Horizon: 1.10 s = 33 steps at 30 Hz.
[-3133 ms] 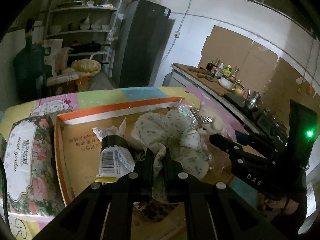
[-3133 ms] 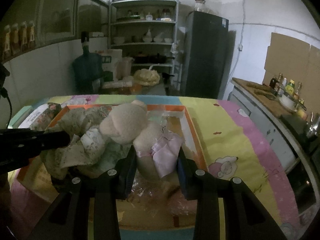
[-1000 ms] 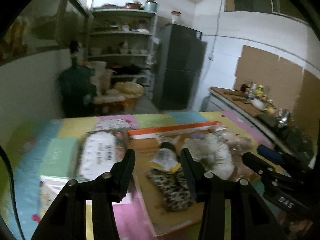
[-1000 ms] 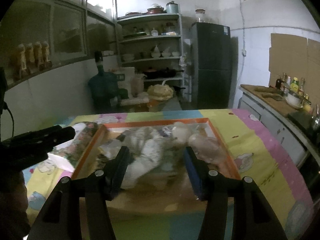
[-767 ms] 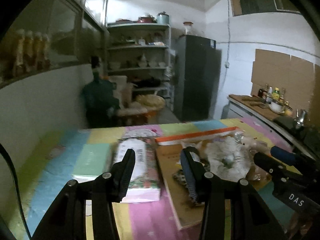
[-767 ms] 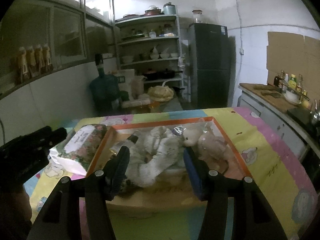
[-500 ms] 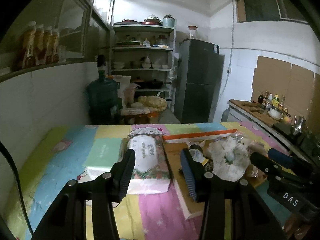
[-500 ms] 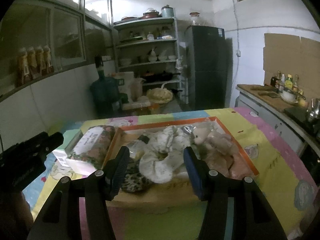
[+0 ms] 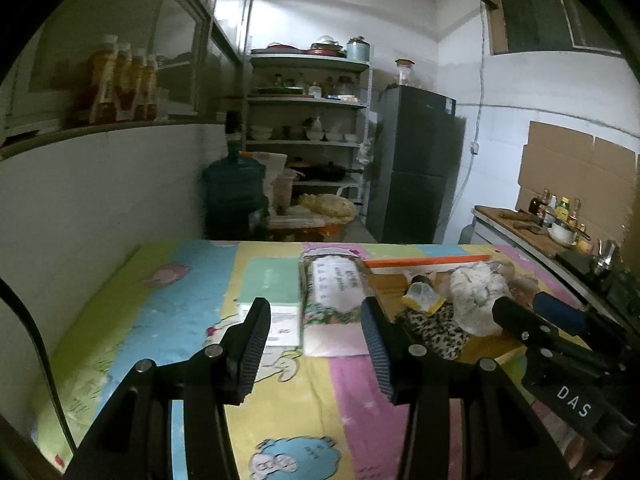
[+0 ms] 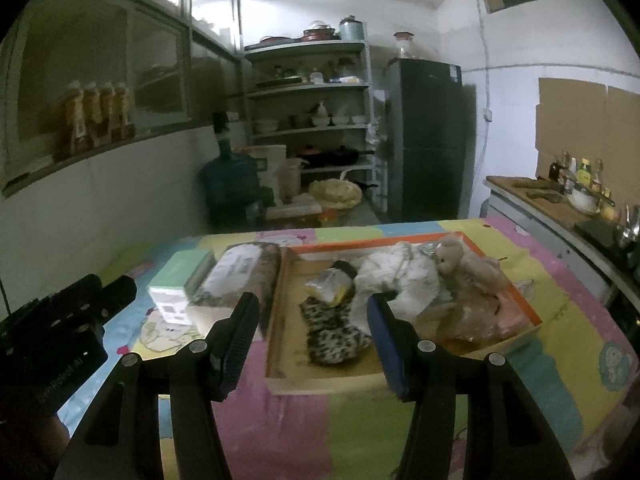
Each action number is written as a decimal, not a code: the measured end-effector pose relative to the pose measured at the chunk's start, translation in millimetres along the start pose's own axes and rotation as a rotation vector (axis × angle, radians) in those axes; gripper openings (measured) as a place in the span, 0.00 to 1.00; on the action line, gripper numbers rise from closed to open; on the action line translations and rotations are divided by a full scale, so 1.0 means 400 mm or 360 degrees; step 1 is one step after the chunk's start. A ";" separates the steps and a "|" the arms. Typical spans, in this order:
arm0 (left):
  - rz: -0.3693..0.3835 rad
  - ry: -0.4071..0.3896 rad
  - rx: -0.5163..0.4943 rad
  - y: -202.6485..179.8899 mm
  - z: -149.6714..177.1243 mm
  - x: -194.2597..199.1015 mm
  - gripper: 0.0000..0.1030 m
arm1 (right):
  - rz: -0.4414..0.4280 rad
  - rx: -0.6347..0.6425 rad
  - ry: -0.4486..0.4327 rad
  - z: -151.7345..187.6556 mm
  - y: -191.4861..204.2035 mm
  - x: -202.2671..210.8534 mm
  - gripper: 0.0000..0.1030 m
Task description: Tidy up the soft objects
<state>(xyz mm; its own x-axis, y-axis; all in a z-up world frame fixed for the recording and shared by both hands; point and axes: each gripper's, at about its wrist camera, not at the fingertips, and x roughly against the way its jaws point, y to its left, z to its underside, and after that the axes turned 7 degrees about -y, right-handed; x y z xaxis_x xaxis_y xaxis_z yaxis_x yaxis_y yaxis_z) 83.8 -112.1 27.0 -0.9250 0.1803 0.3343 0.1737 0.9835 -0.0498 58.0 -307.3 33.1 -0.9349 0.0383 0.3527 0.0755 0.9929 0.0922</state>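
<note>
Both the left gripper and right gripper are held wide open, nothing gripped; soft toys are piled in the tray, mid-frame.

Right wrist view: the teddy bear lies partly under crinkled plastic wrap, so its lower body is indistinct. The white floral cloth covers part of the tray floor. The printing on the floral tissue pack is too blurred to read. Left wrist view: the right gripper hides the tray's near corner.
</note>
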 end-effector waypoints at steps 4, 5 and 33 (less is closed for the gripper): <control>-0.0048 -0.0019 -0.0014 0.032 0.009 0.031 0.46 | -0.0034 -0.0011 -0.0004 0.015 0.041 0.013 0.56; -0.0056 -0.0026 -0.0012 0.039 0.013 0.040 0.46 | -0.0043 -0.0010 -0.0004 0.019 0.051 0.016 0.56; -0.0121 -0.0039 0.0039 0.127 0.063 0.128 0.45 | -0.0155 0.0072 -0.0017 0.068 0.174 0.070 0.56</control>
<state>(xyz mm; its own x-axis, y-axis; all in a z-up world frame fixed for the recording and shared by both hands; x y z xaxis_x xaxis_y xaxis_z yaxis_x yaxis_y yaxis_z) 36.7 -52.6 17.7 -0.9432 0.1052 0.3151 0.0948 0.9943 -0.0482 27.7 -233.9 23.9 -0.9407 -0.0577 0.3342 -0.0316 0.9960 0.0831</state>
